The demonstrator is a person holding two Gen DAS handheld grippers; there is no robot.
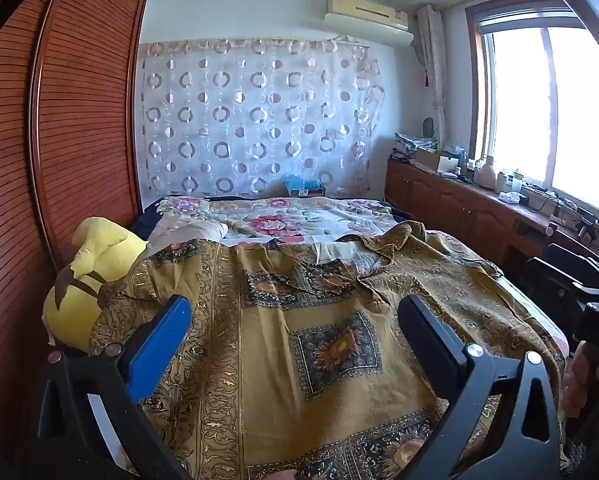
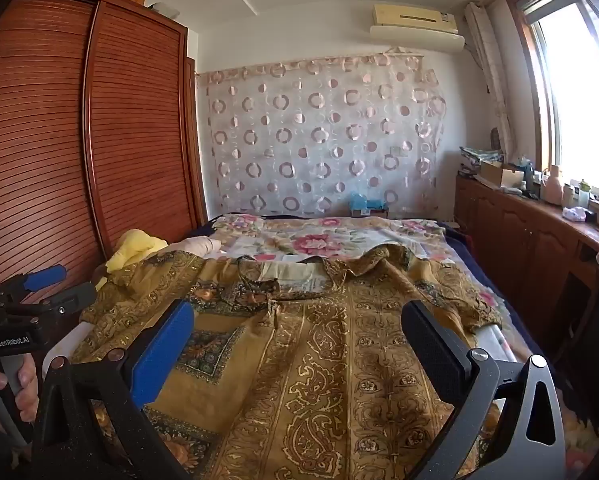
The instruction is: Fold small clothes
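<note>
Mustard-gold printed cloth, the garment, fills the lower half of both frames, lying spread out and unfolded on the bed; as I judge it, no fold is made yet and the whole task is left. At the bottom of the left wrist view the left hand-held gripper hovers with jaws spread wide, nothing between them; the right hand-held gripper stands the same, empty. The garment's right sleeve edge lies at centre right, near the bed's side; its collar sits mid-frame. A yellow plush toy crowds the left edge, with the wooden wardrobe close behind. Beyond, the floral bedspread offers open room.
</note>
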